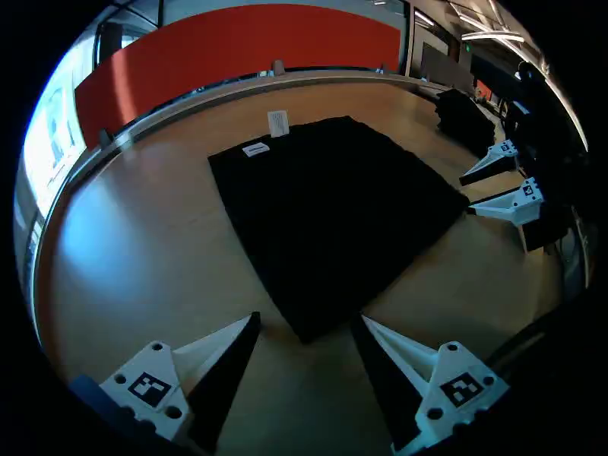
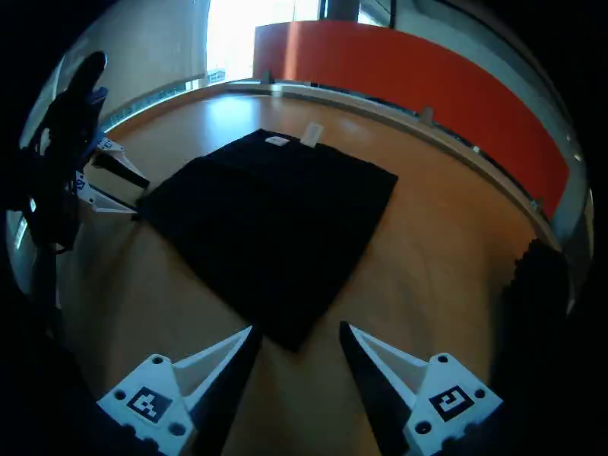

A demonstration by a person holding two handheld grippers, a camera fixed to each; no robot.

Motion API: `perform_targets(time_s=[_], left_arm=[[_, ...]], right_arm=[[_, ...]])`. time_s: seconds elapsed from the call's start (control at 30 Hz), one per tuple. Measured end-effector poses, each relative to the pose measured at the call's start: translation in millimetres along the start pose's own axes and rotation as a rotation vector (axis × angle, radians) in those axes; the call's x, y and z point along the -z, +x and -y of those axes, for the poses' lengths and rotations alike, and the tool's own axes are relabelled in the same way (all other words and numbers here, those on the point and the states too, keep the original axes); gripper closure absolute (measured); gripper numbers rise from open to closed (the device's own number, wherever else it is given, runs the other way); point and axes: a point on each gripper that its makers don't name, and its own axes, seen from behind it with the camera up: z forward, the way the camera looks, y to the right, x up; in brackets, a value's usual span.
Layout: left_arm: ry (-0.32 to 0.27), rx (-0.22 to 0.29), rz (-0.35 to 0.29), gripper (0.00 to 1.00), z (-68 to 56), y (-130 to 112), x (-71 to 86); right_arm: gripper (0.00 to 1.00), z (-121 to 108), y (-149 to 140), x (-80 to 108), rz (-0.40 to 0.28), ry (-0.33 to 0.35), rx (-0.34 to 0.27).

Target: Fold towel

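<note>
While the black towel [image 1: 334, 213] lies flat on the wooden surface [image 1: 137, 258], left gripper [image 1: 308, 325] and right gripper [image 2: 300, 330] sit open at its corners.
Each gripper has its jaws spread with a towel corner just ahead between the tips, nothing held. Towel looks soft, light and limp, so it will likely sag when lifted and may slide on the smooth wood. Best hold: pinch the corners or edge, not the middle.

Black towel [image 1: 334, 220]; orange-brown table [image 1: 152, 251]; red wall [image 1: 228, 45]
</note>
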Motion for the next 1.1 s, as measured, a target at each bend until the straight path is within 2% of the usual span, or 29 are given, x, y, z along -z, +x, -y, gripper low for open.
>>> perform_targets(time_s=[0.17, 0.3, 0.37, 0.43, 0.57, 0.77, 0.83, 1.1], left_arm=[[0.002, 0.000, 0.002, 0.31, -2.4, -0.7, 0.5], [0.005, 0.002, 0.002, 0.47, -4.0, -1.0, 0.6], [0.008, 0.006, 0.003, 0.50, -4.1, -1.2, 0.6], [0.010, 0.009, 0.005, 0.53, -3.3, -1.3, 0.7], [0.014, 0.014, 0.009, 0.59, -1.0, -1.4, 0.2], [0.022, 0.020, 0.014, 0.66, 0.4, -3.2, -1.8], [0.038, 0.021, 0.014, 0.86, 3.4, -3.2, -1.1], [0.064, 0.005, 0.011, 0.90, 3.3, -0.6, -0.8]], right_arm=[[0.40, 3.7, -0.6, -1.1, 0.001, 0.024, 0.002], [0.58, 10.7, -0.9, -0.5, 0.000, 0.051, -0.002], [0.67, 14.5, -0.9, -0.2, -0.001, 0.063, -0.004], [0.72, 16.3, -0.9, 0.2, -0.003, 0.067, -0.005], [0.78, 17.4, -1.1, 0.8, -0.003, 0.071, -0.009], [0.83, 15.6, -1.3, 0.7, 0.002, 0.068, -0.009], [0.83, 15.3, -1.1, 0.5, 0.003, 0.066, -0.009], [0.87, 15.3, 0.2, 0.7, 0.005, 0.055, -0.016]])
